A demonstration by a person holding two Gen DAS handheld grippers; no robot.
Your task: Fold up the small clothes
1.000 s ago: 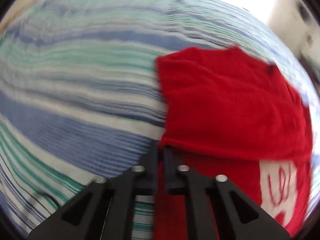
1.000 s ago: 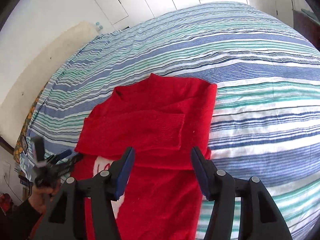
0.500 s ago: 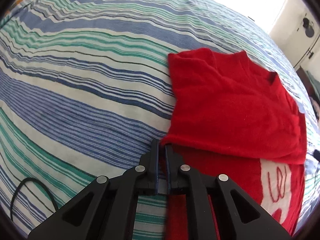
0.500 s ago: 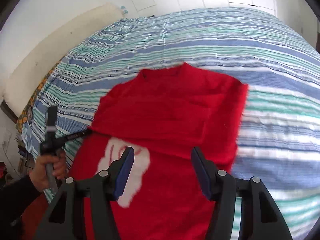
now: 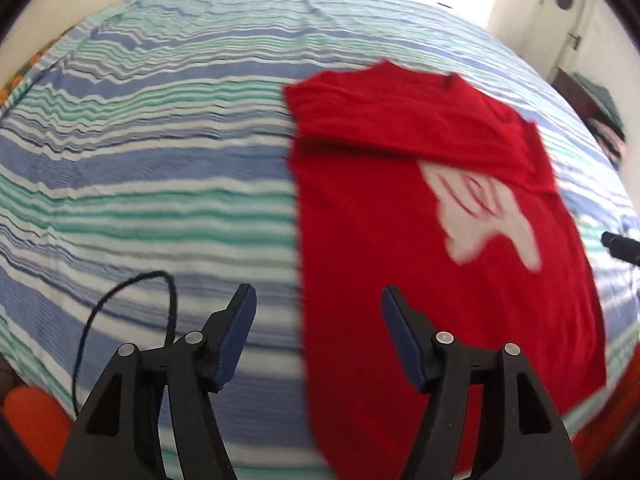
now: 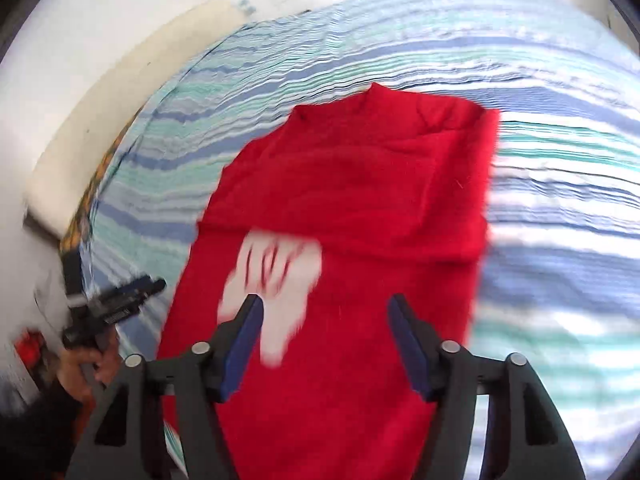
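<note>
Your left gripper has just been opening; its jaws stand apart with nothing clamped, hovering over the left edge of the red sweater and the striped bedsheet. Your right gripper has also just widened, jaws apart above the sweater's lower half, empty. The sweater lies flat on the sheet, sleeves folded across the chest, white motif showing. A black cable loops beside the left jaw.

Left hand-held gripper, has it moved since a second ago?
Yes. The left hand-held gripper has let go of the red sweater fold and drawn back toward the near hem; its jaws have just been opening, nothing between them.
</note>
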